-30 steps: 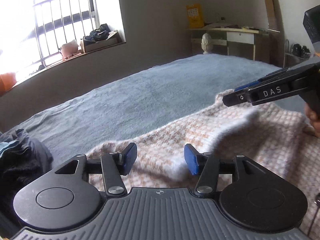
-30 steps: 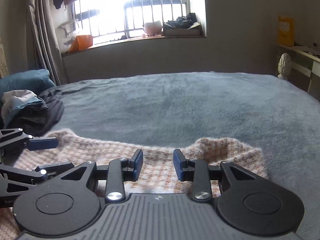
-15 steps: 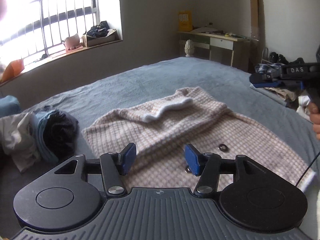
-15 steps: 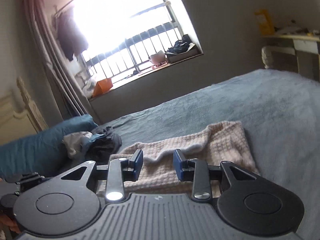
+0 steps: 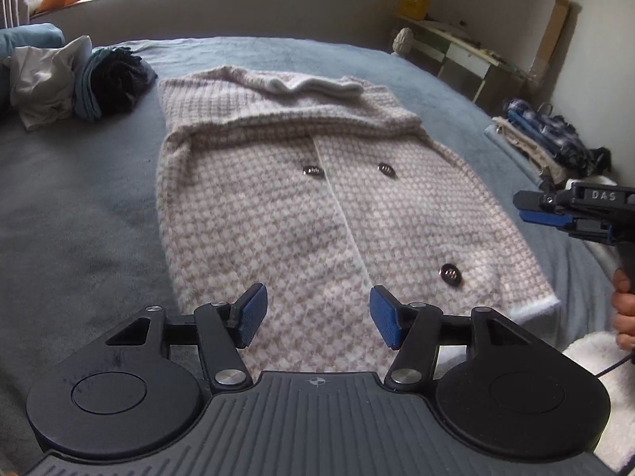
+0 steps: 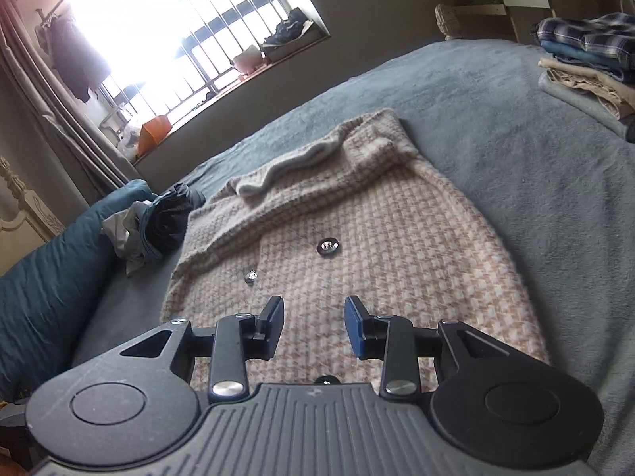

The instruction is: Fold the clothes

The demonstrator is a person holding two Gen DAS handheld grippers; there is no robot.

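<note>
A beige-and-white checked knit cardigan (image 5: 278,206) with dark buttons (image 5: 449,273) lies flat on the bed, its far end folded over with a white cuff on top. My left gripper (image 5: 317,309) hovers above the near hem; its jaws are opening and nothing is between them. The right gripper (image 5: 532,206) floats off the cardigan's right edge, held by a hand (image 5: 623,305). In the right wrist view the right gripper (image 6: 313,319) stands partly open over the cardigan (image 6: 377,261), empty, tilted to one side.
A grey-blue blanket (image 5: 79,198) covers the bed. A heap of loose clothes (image 5: 79,79) lies at the far left by a blue pillow (image 6: 47,277). Folded clothes (image 6: 587,55) are stacked at the right edge. A desk (image 5: 456,47) stands beyond.
Both grippers have drawn back from the cardigan's far folded end to its near hem, so the whole garment shows now. The left jaws stand a little wider. The right view has rolled.
</note>
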